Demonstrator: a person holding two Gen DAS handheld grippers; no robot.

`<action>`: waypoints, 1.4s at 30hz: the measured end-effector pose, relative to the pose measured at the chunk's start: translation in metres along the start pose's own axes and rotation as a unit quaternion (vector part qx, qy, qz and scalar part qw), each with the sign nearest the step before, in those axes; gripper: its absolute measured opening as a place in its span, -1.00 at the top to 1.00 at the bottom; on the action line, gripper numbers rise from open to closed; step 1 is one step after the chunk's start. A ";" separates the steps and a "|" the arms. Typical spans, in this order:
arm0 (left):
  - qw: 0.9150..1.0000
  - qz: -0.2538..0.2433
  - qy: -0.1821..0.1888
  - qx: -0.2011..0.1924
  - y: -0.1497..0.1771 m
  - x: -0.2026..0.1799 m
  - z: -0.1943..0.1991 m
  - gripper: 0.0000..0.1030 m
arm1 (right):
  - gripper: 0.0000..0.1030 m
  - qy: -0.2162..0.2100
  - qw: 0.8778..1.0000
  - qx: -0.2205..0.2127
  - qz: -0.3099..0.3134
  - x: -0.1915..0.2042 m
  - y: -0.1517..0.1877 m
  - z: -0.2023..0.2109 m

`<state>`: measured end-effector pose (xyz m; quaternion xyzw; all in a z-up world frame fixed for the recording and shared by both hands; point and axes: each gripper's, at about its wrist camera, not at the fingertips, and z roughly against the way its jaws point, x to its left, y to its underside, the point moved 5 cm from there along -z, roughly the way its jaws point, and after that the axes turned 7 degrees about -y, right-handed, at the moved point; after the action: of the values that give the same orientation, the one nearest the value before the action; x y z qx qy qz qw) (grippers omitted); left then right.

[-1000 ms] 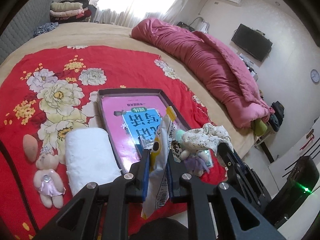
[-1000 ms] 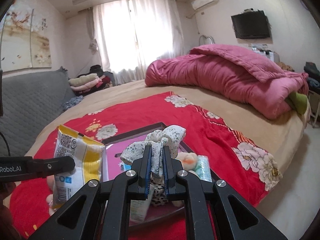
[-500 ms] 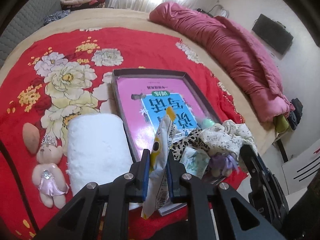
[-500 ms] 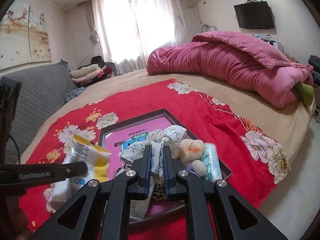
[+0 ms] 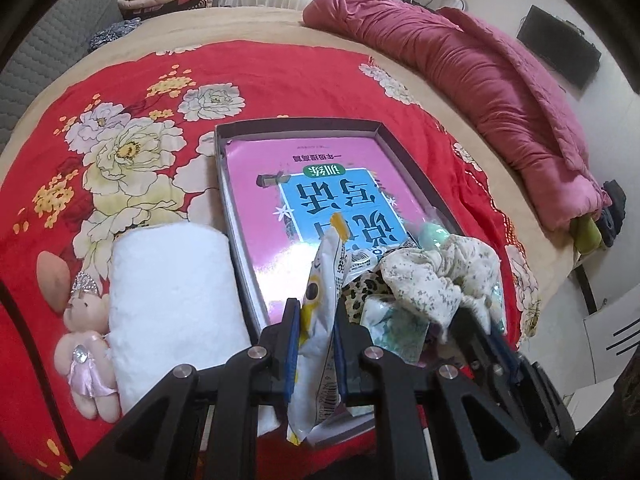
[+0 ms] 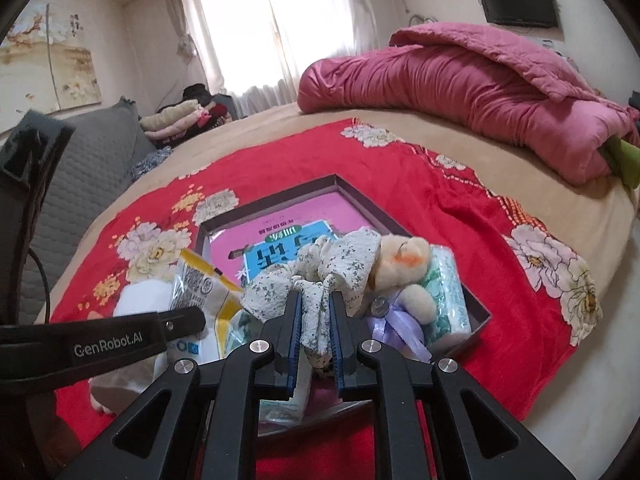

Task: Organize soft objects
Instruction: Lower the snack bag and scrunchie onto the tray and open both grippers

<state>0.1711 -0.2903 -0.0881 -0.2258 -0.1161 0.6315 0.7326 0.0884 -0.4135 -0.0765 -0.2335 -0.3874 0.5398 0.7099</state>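
A round bed (image 5: pixel 256 24) fills the room, with a rolled pink quilt (image 5: pixel 480 80) along its far side and a red flowered blanket (image 5: pixel 120 128) spread over the near part. On the blanket lies a shallow dark tray (image 5: pixel 236 216) with a pink book (image 5: pixel 264 184) flat inside it. Just beside the tray's left wall lies a rolled white towel (image 5: pixel 172 300), and left of the towel a small pink teddy bear (image 5: pixel 84 352) and a pink sponge (image 5: pixel 52 276).

In the tray's near right corner sit a tan teddy bear (image 6: pixel 404 268), a pack of tissues (image 6: pixel 444 292) and a leopard-print cloth (image 5: pixel 360 292).

The left gripper (image 5: pixel 314 344) is clenched on a yellow and white snack bag (image 5: pixel 320 312), held upright over the tray's near edge. The right gripper (image 6: pixel 314 328) has a flowered scrunchie (image 6: pixel 320 268) between its pads, over the tray's near right corner beside the tan bear; its jaws are opening, with the fabric still touching both pads.
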 end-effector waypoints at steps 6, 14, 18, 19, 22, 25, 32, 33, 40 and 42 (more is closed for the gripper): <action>1.000 0.002 -0.006 0.004 -0.005 -0.001 -0.008 0.70 | 0.41 0.010 0.999 0.033 -0.010 -0.005 0.007 -0.015; 0.999 0.024 0.018 0.011 -0.002 0.010 -0.008 0.69 | -0.13 0.002 0.999 0.020 -0.028 -0.012 0.007 -0.009; 0.998 0.041 0.032 0.019 -0.001 0.018 -0.009 0.69 | -0.30 0.004 0.999 -0.023 -0.023 -0.010 0.001 0.010; 0.998 0.042 0.031 0.021 -0.001 0.019 -0.009 0.69 | -0.34 0.008 0.999 -0.031 -0.022 -0.010 -0.001 0.014; 0.998 0.043 0.031 0.029 0.000 0.022 -0.011 0.60 | -0.36 0.021 0.998 -0.054 -0.017 -0.009 -0.005 0.024; 0.998 0.035 0.033 0.027 0.001 0.023 -0.008 0.41 | -0.36 0.024 0.998 -0.052 -0.018 -0.011 -0.005 0.024; 0.998 0.023 0.052 0.005 -0.002 0.019 0.010 0.16 | -0.37 0.027 0.998 -0.051 -0.021 -0.013 -0.005 0.024; 0.999 0.021 0.051 0.001 -0.001 0.019 0.013 0.16 | -0.37 0.027 0.998 -0.051 -0.020 -0.013 -0.005 0.024; 0.999 0.000 0.040 -0.020 0.002 0.017 0.032 0.15 | -0.38 0.027 0.998 -0.053 -0.012 -0.009 -0.005 0.025; 0.999 -0.004 0.040 -0.024 0.004 0.017 0.037 0.15 | -0.40 0.027 0.998 -0.054 -0.010 -0.007 -0.005 0.025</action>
<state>0.1540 -0.2662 -0.0596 -0.2680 -0.1025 0.6161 0.7336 0.0706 -0.4238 -0.0599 -0.2820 -0.3992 0.5048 0.7116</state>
